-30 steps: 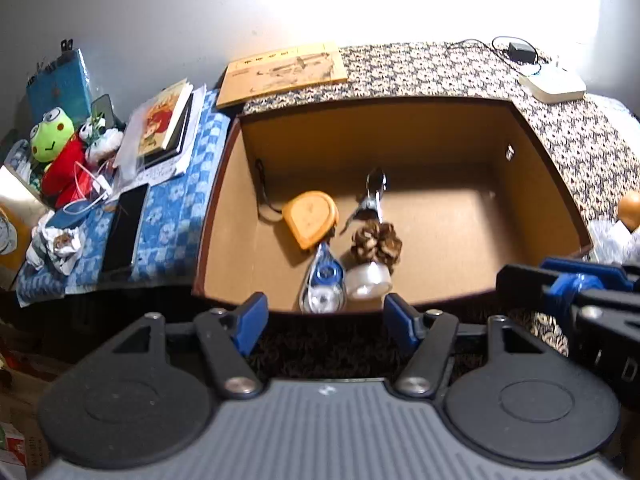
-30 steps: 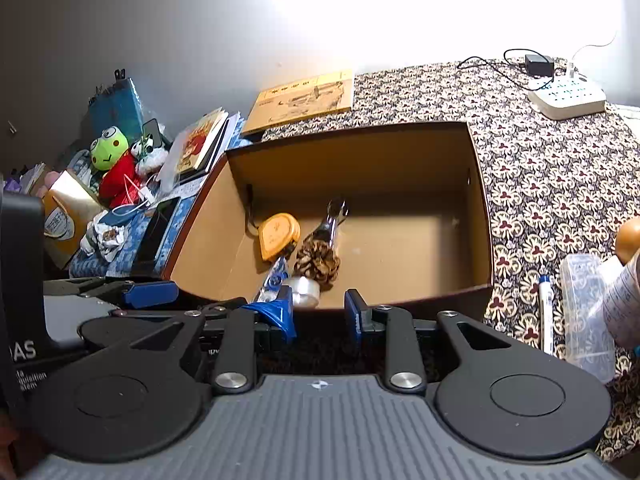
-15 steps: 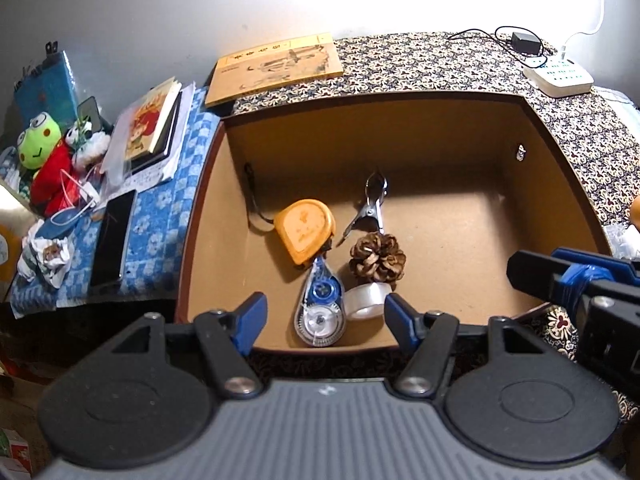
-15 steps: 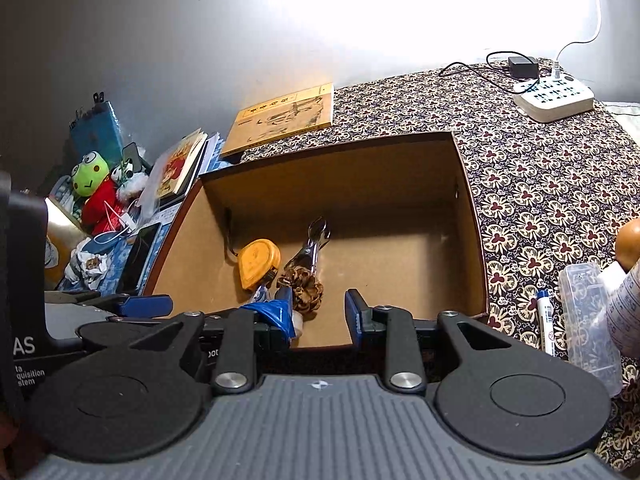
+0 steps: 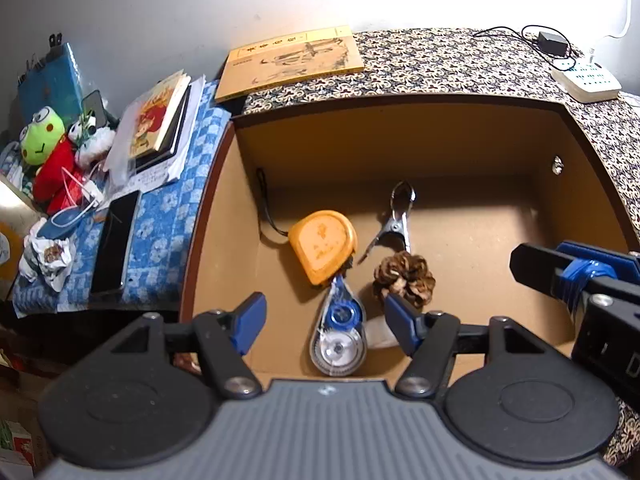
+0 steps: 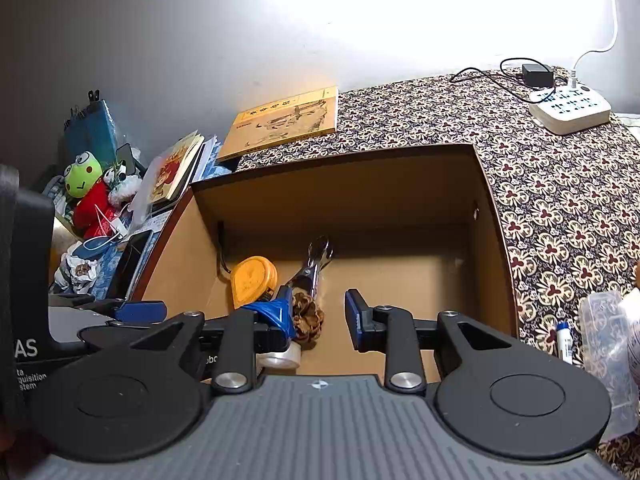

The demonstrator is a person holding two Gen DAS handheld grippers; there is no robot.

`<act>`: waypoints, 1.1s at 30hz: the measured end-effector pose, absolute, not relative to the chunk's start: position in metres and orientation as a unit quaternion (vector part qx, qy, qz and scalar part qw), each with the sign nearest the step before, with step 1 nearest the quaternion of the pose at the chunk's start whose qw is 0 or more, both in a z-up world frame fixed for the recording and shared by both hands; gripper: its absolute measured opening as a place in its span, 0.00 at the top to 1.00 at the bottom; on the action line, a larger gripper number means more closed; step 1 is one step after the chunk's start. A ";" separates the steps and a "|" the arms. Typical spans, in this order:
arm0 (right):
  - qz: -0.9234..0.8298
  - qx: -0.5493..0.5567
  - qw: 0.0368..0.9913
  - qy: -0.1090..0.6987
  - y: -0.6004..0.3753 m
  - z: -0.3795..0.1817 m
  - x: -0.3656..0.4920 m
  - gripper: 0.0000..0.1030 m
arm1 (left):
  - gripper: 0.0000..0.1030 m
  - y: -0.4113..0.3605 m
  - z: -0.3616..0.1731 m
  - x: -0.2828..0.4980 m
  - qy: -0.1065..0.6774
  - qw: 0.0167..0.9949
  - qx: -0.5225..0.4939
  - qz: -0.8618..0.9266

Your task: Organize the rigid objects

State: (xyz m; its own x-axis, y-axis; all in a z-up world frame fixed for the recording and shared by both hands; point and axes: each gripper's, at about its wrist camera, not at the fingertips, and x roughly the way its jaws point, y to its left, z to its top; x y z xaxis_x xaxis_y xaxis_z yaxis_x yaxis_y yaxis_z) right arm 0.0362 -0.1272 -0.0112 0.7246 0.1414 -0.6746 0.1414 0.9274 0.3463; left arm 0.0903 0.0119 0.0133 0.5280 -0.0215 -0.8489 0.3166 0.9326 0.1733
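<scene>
Both the left claw (image 5: 326,322) and right claw (image 6: 320,316) hang spread and empty, correction tape (image 5: 338,338) between the left claw's fingers, pinecone (image 6: 308,318) just inside the right's left finger.

Five items (image 5: 322,246) (one box (image 5: 400,120))

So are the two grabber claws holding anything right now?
No. The left gripper and the right gripper are both open and empty, hovering over the cardboard box.

Bright light is washing over the pale wall (image 6: 200,40) behind the patterned tablecloth (image 6: 560,208).
</scene>
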 end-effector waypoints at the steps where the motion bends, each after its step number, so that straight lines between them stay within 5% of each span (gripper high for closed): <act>1: 0.000 0.190 0.909 0.371 -0.127 -0.012 0.039 0.89 | 0.34 0.012 0.013 0.093 0.474 0.861 0.156 -0.097; 33: -0.028 0.164 0.931 0.326 -0.134 -0.023 0.065 0.89 | 0.34 0.006 -0.006 0.124 0.476 0.862 0.139 -0.104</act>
